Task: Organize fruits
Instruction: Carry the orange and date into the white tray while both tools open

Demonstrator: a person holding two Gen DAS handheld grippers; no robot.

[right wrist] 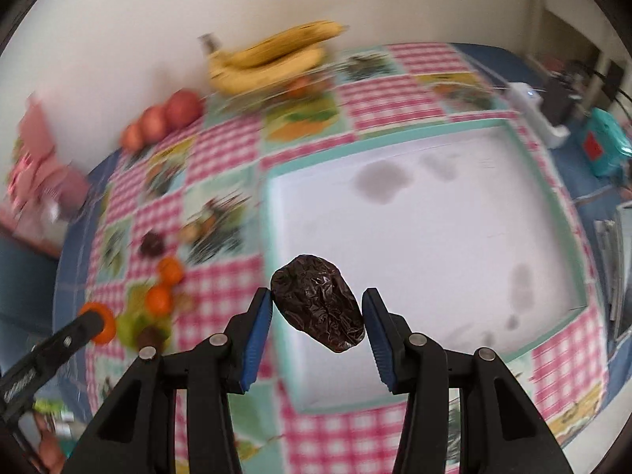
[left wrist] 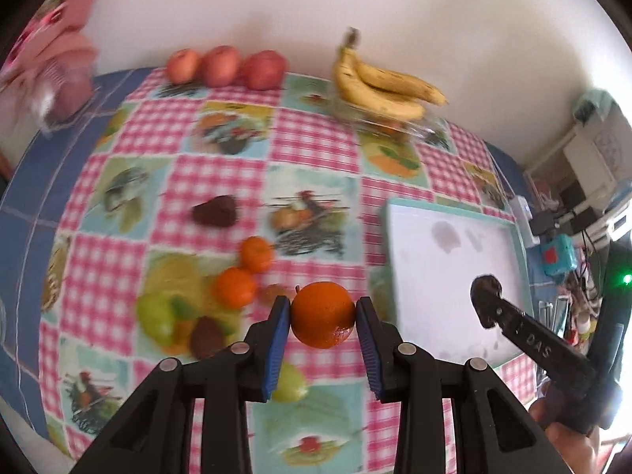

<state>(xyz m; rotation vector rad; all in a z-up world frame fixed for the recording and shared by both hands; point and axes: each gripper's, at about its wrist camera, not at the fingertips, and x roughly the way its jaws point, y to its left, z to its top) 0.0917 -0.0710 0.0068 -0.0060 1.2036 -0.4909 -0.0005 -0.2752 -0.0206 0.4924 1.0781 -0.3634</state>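
Note:
My left gripper [left wrist: 323, 314] is shut on an orange tangerine [left wrist: 323, 313] and holds it above the checked tablecloth. Two more tangerines [left wrist: 244, 272] lie just beyond it, with a dark wrinkled fruit [left wrist: 215, 211] farther back and another [left wrist: 206, 337] at the lower left. My right gripper [right wrist: 318, 308] is shut on a dark wrinkled fruit [right wrist: 318, 302] over the near left edge of the white tray [right wrist: 434, 213]. The right gripper also shows in the left wrist view [left wrist: 486, 300] over the tray [left wrist: 454, 260].
Bananas [left wrist: 379, 83] rest on a glass dish at the back. Three red apples [left wrist: 225, 65] stand along the wall. A green pear [left wrist: 290, 385] lies under my left gripper. Pink packaging [left wrist: 51, 63] sits at the far left. Cables and a teal box [left wrist: 557, 256] crowd the right edge.

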